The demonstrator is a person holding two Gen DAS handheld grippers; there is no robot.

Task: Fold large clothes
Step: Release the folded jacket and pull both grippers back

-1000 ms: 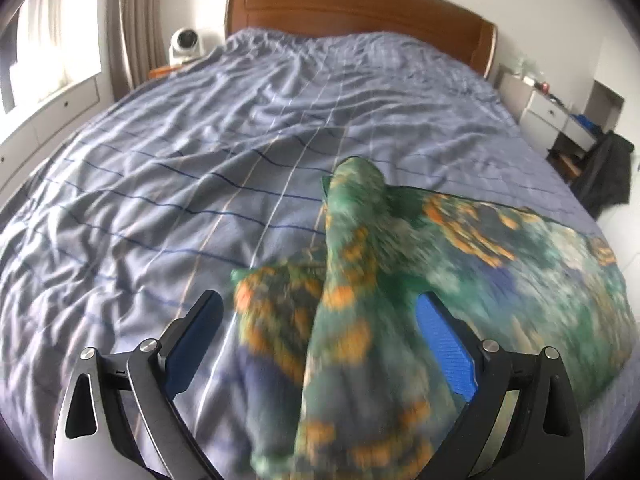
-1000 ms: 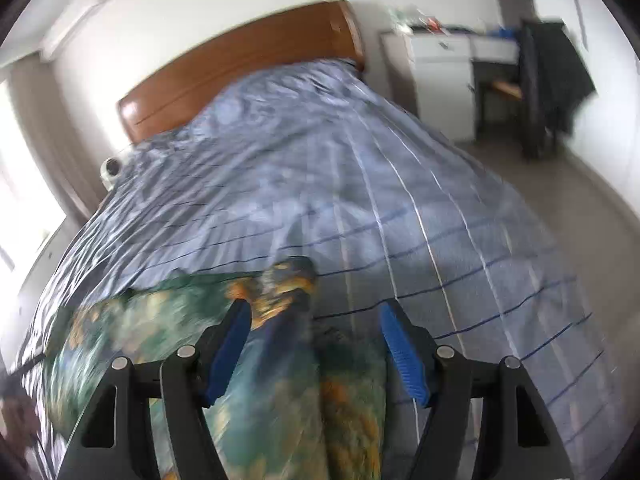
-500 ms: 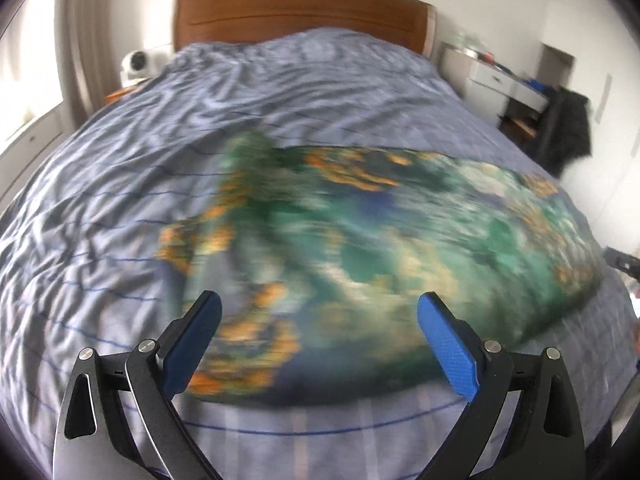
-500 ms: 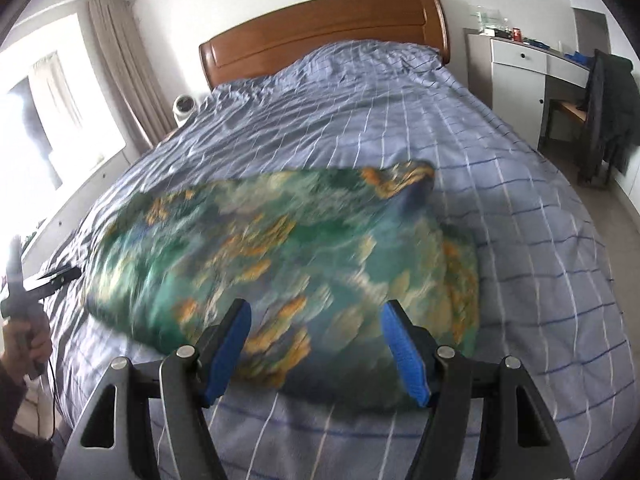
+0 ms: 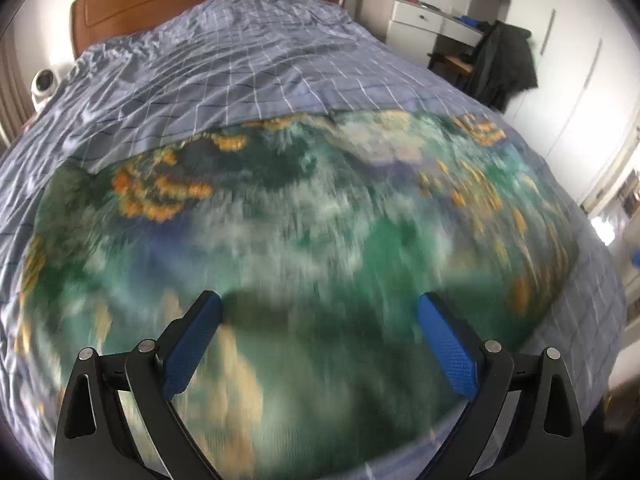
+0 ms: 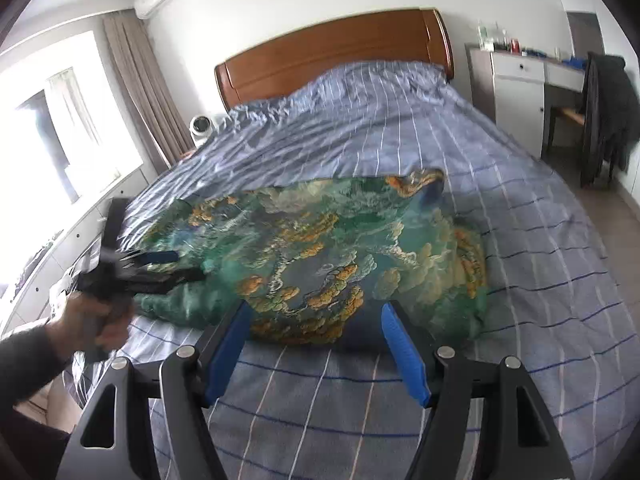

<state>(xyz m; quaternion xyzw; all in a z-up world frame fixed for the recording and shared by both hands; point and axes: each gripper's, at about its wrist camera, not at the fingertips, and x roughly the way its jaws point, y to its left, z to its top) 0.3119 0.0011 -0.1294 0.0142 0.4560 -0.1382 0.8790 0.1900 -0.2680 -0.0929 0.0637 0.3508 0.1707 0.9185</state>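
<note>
While both stand wide and empty, left tool (image 5: 318,320) and right tool (image 6: 316,330) hover over the garment (image 6: 320,256).

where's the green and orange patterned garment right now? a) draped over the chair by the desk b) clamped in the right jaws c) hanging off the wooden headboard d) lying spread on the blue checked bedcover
d: the green and orange patterned garment lies spread on the blue checked bedcover, and the right gripper stands open and empty in front of it.
</note>
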